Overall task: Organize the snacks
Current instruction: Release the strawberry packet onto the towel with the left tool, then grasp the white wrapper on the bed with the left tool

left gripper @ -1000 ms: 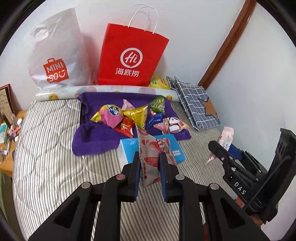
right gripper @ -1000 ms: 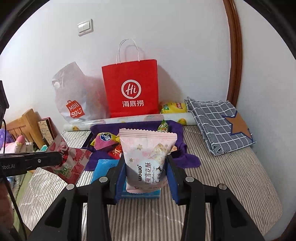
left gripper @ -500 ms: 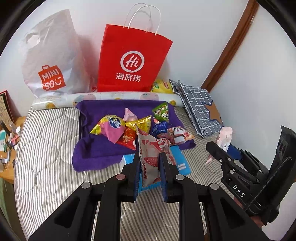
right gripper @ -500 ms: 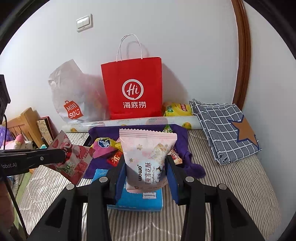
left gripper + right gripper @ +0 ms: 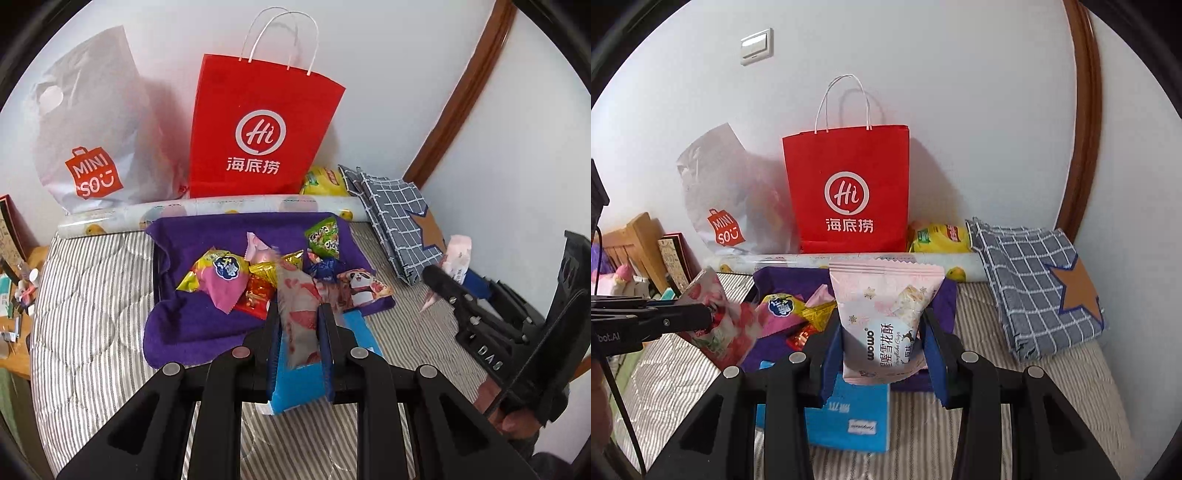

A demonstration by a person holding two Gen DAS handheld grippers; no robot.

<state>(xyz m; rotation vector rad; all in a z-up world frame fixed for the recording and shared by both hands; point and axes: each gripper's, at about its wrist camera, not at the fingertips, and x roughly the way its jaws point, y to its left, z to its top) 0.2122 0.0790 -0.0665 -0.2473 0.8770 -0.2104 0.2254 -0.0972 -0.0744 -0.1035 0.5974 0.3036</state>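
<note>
On striped bed (image 5: 92, 314), two grippers, one snack packet each, two bags behind.

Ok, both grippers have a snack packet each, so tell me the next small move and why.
Probably carry both packets on toward the red paper bag standing against the wall. The right gripper is shut on the pale pink pouch, and the left gripper on the pink strawberry-print packet; both hang above the purple towel, short of the bag.

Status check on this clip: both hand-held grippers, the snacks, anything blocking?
Left hand-held gripper shut on strawberry packet. Right hand-held gripper shut on pink pouch. Loose snacks on purple towel. Red bag behind, path clear.
</note>
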